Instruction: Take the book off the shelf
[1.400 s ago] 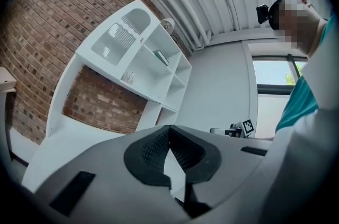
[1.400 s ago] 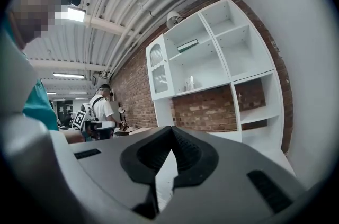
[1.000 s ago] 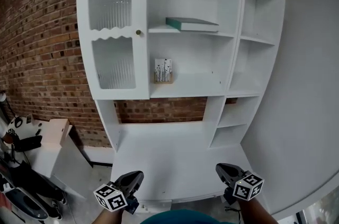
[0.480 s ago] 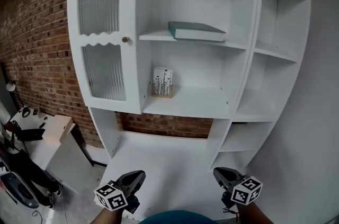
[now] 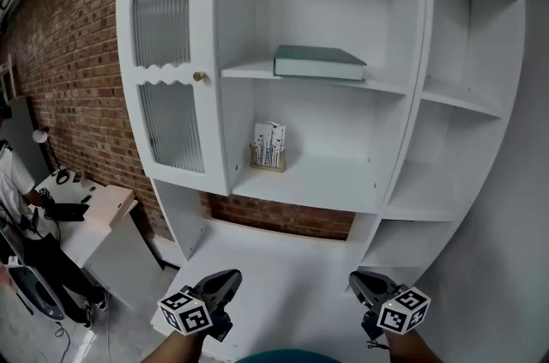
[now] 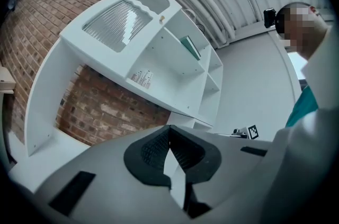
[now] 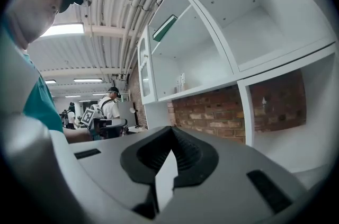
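- Against the brick wall [image 5: 69,52] stands a big white shelf unit [image 5: 410,95], with a white desk surface [image 5: 283,254] under it.
- The left bay is covered by a cabinet door [image 5: 171,138] with ribbed glass and a small brass knob [image 5: 199,76]. The middle and right bays are open at the front.
- A little card holder [image 5: 268,148] stands upright on the lower middle shelf, one level under the book [image 5: 319,62].
- Off to the left there's a person [image 5: 13,177] by a white table [image 5: 116,254], half cut off by the frame edge.
- The ribbed glass blurs whatever's behind the door, and the print on the cards is too small to read. The unit's top runs out of the head view.
- That book lies flat on the upper middle shelf, with a teal-green cover and a pale page edge facing out. No title can be made out.
- The left gripper [image 5: 230,275] and right gripper [image 5: 356,277] sit low in the head view, well apart from the book. Both have their jaws pressed together with nothing between them.
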`<state>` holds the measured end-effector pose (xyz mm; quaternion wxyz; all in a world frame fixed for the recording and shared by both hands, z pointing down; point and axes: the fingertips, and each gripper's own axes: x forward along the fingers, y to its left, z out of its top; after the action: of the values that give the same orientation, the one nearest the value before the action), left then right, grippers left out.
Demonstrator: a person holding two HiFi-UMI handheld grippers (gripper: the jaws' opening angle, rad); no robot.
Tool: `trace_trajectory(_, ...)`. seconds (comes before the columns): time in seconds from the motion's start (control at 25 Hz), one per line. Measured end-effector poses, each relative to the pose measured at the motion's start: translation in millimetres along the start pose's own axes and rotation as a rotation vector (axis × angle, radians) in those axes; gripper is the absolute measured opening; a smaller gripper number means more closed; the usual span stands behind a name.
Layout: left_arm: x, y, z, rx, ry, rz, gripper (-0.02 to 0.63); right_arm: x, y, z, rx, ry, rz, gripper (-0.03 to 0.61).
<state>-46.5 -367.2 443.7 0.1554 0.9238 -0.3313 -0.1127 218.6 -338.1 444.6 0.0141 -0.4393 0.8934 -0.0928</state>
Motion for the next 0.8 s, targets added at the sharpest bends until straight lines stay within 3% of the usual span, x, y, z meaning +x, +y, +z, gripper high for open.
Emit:
trace_trajectory(0.24, 9.7, -8.3, 49.1, 0.085, -0.011, -0.08, 0.014, 9.4, 9.6, 31.2, -0.008, -0.04, -0.037, 0.021)
trace_trajectory(0.64, 46.6, -61.9, 162.4, 0.272, -0.056, -0.211, 0.014, 12.7, 16.8, 155.4, -0.131, -0.143, -0.089, 0.021)
trace_trajectory(0.8, 59.6, -74.7, 205.6, 0.314, -0.083, -0.207, 0.014, 13.1, 18.1, 200.2, -0.185, -0.146, -0.125, 0.021)
